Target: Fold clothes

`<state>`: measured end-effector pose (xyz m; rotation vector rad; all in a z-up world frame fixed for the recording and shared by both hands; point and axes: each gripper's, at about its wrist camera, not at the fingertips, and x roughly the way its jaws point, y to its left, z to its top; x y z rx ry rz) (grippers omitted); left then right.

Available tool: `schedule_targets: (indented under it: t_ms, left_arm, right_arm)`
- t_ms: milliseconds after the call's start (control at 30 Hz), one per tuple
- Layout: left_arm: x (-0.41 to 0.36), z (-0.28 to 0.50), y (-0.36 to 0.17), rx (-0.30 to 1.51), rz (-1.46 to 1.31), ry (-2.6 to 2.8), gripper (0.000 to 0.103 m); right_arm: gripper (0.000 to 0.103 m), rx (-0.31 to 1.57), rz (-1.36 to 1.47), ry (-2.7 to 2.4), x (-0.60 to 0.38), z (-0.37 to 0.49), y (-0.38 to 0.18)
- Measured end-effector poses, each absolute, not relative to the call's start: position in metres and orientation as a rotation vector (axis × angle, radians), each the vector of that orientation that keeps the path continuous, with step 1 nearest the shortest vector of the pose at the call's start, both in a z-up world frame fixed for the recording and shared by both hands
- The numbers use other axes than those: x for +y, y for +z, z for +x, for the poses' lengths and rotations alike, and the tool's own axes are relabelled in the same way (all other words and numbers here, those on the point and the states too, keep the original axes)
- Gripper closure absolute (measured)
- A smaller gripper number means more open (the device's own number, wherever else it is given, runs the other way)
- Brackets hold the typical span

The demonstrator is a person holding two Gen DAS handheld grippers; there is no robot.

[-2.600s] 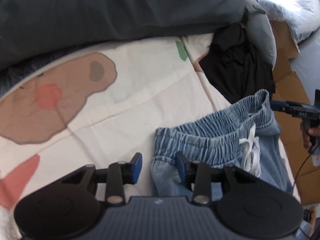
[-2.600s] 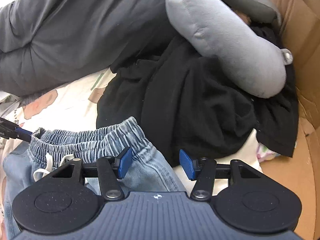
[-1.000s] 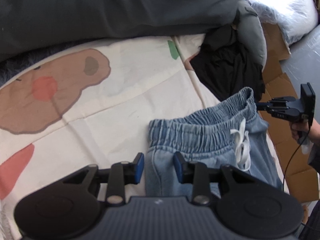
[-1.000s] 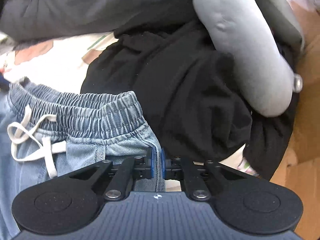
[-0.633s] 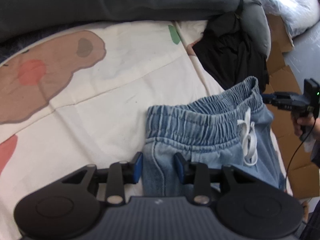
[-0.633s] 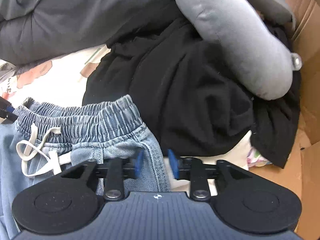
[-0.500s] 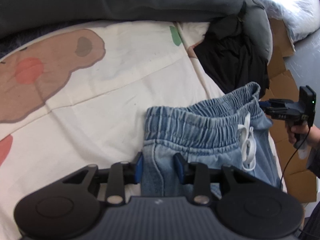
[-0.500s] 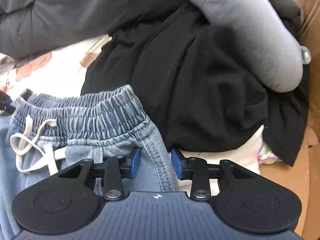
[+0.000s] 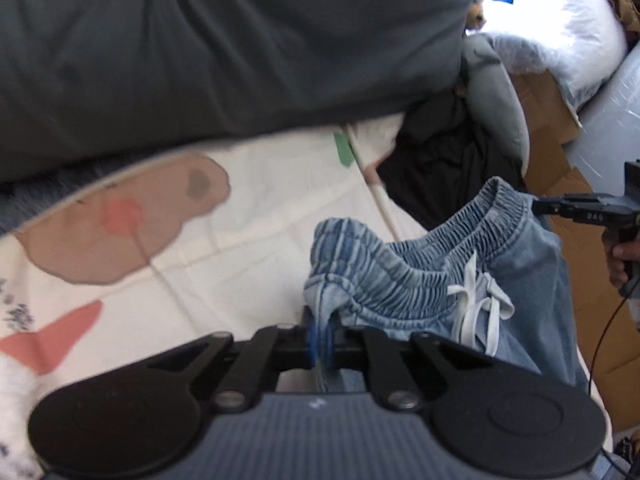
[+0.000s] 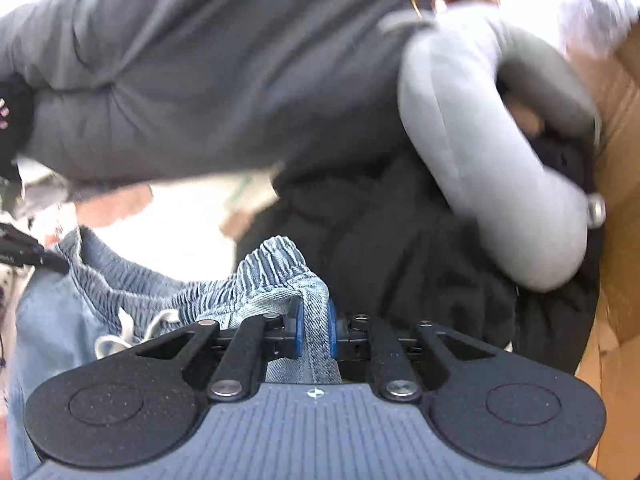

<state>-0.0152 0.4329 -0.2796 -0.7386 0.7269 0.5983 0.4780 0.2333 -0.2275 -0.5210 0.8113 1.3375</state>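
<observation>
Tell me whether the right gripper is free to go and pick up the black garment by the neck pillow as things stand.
Probably not. The right gripper is shut on the denim shorts, so it would first have to let go. The black garment itself lies just ahead, partly under the grey neck pillow.

the jeans (image 9: 500,280) lie on the bedsheet (image 9: 260,232), their waistband toward the big pillow (image 9: 220,48) at the sheet's far edge. just right of the jeans' waistband lies a dark garment (image 10: 420,248), with the neck pillow (image 10: 500,168) resting on it. a cardboard box (image 10: 620,216) stands right of the neck pillow.
</observation>
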Motion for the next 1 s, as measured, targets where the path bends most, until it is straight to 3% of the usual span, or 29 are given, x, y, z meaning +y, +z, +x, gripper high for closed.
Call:
schedule_targets:
  t_ms: [633, 1000]
  left_arm:
    - [0.46, -0.093, -0.207, 0.623, -0.72, 0.955, 0.098]
    - [0.495, -0.082, -0.232, 0.711, -0.732, 1.11, 0.098]
  right_arm:
    - [0.092, 0.694, -0.376, 1.484, 0.344, 0.433, -0.175]
    - [0.092, 0.757, -0.424, 1.459, 0.408, 0.435, -0.215]
